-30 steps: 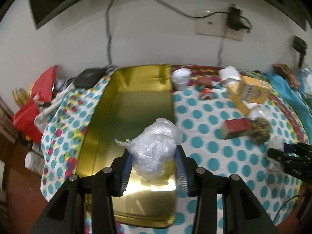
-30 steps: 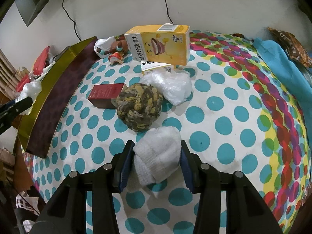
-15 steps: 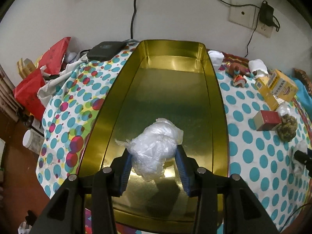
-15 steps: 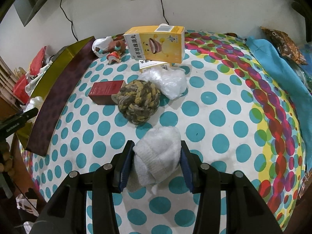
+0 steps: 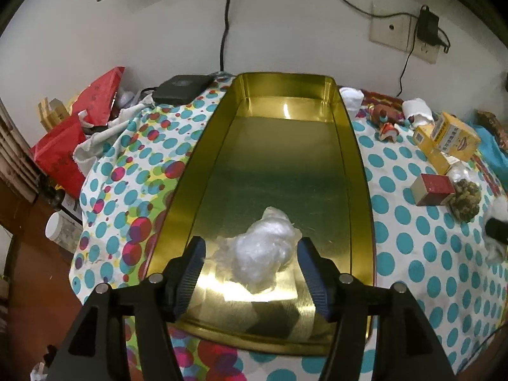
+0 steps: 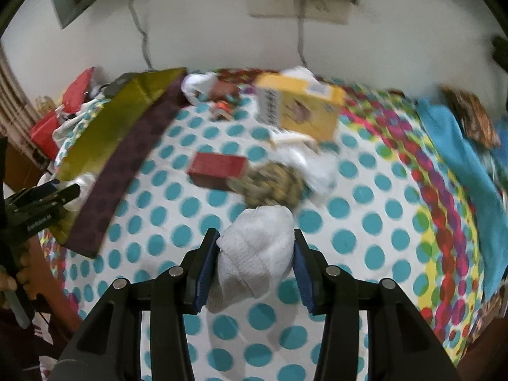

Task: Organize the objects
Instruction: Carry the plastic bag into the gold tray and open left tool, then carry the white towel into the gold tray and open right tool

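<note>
A long gold tin tray [image 5: 346,146] lies on the dotted cloth. A crumpled clear plastic bag [image 5: 265,252] rests on the tray floor near its front end. My left gripper [image 5: 250,265] is open, its blue pads standing apart from the bag on both sides. My right gripper [image 6: 255,265] is shut on a white rolled sock [image 6: 255,250] and holds it above the cloth. The tray [image 6: 104,133] also shows at the left of the right wrist view, which is blurred.
A red box [image 5: 433,189], a woven rope ball [image 5: 465,200], yellow cartons [image 5: 454,136], small figurines [image 5: 387,123] and white cloths lie right of the tray. A black device [image 5: 181,87] and red bags [image 5: 79,127] sit at the left. A blue cloth [image 6: 460,158] lies at the far right.
My left gripper has opened and let the plastic bag down onto the tray floor. My right gripper has lifted the sock and is swinging left, blurring its view.
</note>
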Motion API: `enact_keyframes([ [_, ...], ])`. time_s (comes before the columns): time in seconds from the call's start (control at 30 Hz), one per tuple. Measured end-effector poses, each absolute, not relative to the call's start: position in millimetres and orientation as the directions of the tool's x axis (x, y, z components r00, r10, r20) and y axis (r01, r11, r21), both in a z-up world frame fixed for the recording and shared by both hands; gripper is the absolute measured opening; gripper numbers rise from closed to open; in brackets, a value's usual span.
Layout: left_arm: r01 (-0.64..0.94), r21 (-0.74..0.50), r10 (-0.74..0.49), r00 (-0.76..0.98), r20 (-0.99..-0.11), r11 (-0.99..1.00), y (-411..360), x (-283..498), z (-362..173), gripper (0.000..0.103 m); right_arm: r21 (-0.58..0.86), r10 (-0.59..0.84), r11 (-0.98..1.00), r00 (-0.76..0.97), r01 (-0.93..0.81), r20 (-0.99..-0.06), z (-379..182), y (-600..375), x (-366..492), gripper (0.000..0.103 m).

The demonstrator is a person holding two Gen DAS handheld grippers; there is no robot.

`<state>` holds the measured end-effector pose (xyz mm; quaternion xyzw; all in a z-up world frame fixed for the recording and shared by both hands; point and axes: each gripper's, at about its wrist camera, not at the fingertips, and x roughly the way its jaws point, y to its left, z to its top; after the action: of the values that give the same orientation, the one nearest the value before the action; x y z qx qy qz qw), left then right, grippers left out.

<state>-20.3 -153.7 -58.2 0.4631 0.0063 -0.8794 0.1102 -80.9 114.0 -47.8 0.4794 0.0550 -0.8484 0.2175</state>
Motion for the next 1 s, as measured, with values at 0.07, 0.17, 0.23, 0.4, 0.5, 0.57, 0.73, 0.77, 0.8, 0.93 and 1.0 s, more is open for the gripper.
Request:
enact_keyframes([
  [0.07,0.207,0.041,-0.154,-0.568,-0.809,-0.978,-159.3,-12.5,-50.8,0.062,0.124,-0.348,-0.88,-0.446,0.458,-0.824,-36.3,99.2,-81.5,0.043],
  [0.17,0.222,-0.003,-0.134,-0.6,-0.788,-0.975,-169.2,0.4,-40.1,0.062,0.116,-0.386,-0.848,-0.453,0.517,-0.804,-19.5,71.6,-83.3,0.043],
  [0.23,0.244,-0.011,-0.143,-0.605,-0.784,-0.97,-175.4,6.2,-36.0,0.062,0.124,-0.42,-0.821,-0.444,0.557,-0.791,-10.6,50.2,-84.7,0.043],
  [0.4,0.332,-0.08,-0.153,-0.619,-0.77,-0.94,-200.2,24.6,-31.1,0.071,0.143,-0.489,-0.755,-0.404,0.64,-0.773,2.1,-0.1,-88.7,0.043],
  [0.5,0.395,-0.079,-0.188,-0.591,-0.784,-0.915,-211.6,31.1,-33.5,0.075,0.148,-0.507,-0.726,-0.378,0.671,-0.775,3.0,-28.2,-96.1,0.043],
  [0.57,0.409,-0.06,-0.206,-0.574,-0.792,-0.911,-215.1,33.6,-36.1,0.075,0.147,-0.508,-0.715,-0.363,0.684,-0.781,1.5,-48.3,-105.5,0.043],
  [0.73,0.412,-0.081,-0.185,-0.566,-0.804,-0.907,-226.2,42.1,-40.7,0.075,0.161,-0.499,-0.7,-0.315,0.696,-0.807,-6.9,-89.4,-125.5,0.043],
  [0.77,0.412,-0.087,-0.177,-0.562,-0.808,-0.907,-228.5,43.4,-41.6,0.075,0.156,-0.49,-0.697,-0.306,0.7,-0.816,-10.7,-98.4,-129.0,0.043],
  [0.8,0.412,-0.093,-0.169,-0.556,-0.814,-0.906,-231.8,44.4,-43.6,0.075,0.148,-0.477,-0.697,-0.3,0.701,-0.826,-15.7,-105.9,-132.4,0.043],
  [0.93,0.407,-0.128,-0.145,-0.575,-0.805,-0.904,-239.5,51.1,-45.3,0.075,0.131,-0.435,-0.702,-0.277,0.7,-0.857,-37.6,-128.0,-141.7,0.043],
  [1.0,0.393,-0.177,-0.109,-0.605,-0.788,-0.902,-243.2,55.0,-44.7,0.075,0.118,-0.416,-0.706,-0.274,0.699,-0.867,-46.4,-136.1,-144.5,0.043],
])
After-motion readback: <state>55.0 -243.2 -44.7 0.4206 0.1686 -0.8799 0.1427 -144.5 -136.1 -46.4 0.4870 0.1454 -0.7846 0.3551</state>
